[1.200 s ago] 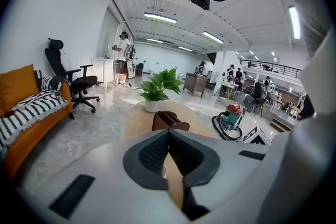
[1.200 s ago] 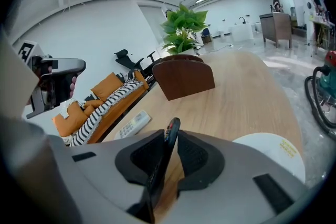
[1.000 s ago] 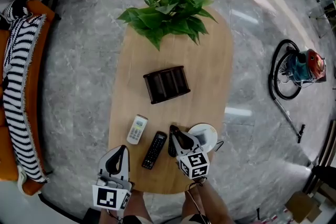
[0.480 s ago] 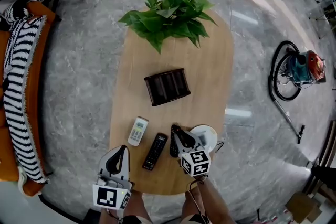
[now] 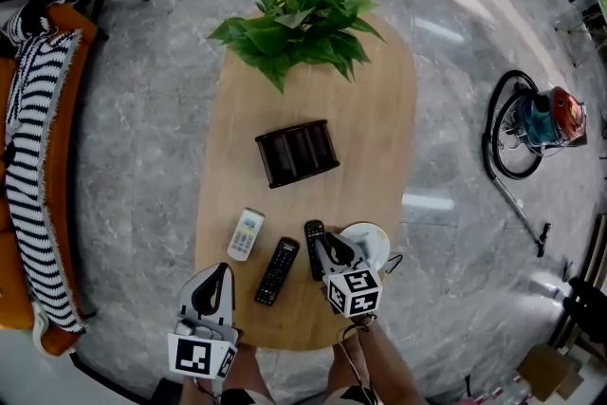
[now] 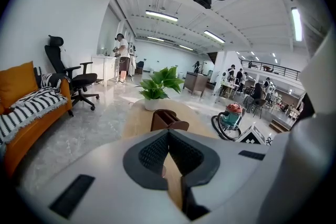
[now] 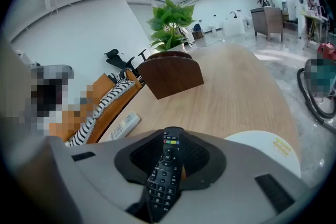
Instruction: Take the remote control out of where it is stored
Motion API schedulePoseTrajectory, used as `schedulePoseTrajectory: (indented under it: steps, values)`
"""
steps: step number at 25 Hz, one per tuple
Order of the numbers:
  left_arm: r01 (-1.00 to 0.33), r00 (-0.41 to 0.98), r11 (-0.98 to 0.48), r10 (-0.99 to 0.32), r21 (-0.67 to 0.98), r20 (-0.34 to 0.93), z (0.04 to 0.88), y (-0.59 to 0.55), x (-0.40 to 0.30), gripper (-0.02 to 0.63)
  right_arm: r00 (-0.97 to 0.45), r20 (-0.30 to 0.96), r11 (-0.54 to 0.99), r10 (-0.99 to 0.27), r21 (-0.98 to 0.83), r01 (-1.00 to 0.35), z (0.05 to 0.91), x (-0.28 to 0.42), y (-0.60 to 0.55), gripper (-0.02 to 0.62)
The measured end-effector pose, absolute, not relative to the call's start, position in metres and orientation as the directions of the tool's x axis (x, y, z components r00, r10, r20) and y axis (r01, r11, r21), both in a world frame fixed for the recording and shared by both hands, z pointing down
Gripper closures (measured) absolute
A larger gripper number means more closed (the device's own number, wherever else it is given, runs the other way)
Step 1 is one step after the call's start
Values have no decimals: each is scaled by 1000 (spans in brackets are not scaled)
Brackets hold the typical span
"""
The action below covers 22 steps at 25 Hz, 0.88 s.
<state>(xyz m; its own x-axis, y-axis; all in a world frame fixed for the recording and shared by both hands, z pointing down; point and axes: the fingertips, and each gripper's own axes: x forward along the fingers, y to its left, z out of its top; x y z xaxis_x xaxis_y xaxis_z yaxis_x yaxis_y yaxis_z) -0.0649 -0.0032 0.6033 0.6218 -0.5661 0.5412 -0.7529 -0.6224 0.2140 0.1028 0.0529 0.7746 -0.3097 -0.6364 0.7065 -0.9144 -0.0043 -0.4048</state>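
Head view, looking steeply down: a long oval wooden table [image 5: 379,138] carries a leafy potted plant [image 5: 299,24] at its far end and a dark brown wooden holder [image 5: 297,152] at its middle. At the near edge, the left gripper [image 5: 222,270] hovers, its jaws pressed together on nothing. The right gripper [image 5: 327,251], beside a white round dish [image 5: 377,240], has just been opening its jaws. A black remote control [image 5: 313,232] lies between them on the tabletop, well apart from the holder. Left of it lie a second black remote [image 5: 277,271] and a white remote [image 5: 248,233]

Seemingly no readable text anywhere.
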Motion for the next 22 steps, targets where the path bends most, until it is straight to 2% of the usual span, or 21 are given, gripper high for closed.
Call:
schedulePoseTrajectory:
  steps: [11,14,19,22]
  values:
    - [-748,636,-628,-585,216,503,579,-3,-59,600,-273,657,27,-703,-359,-933,727,115,48,523]
    - [-746,639,-632,-588,211,497,571,-2,-58,600,-256,634,30,-729,-345,-938,707,119,44,561]
    - [-741,644,-640,-592,202,485,551,3,-56,600,-244,599,35,-762,-338,-940,674,125,39,563]
    - [-736,649,-648,-591,198,479,539,5,-55,600,-235,576,44,-783,-326,-944,652,127,35,586]
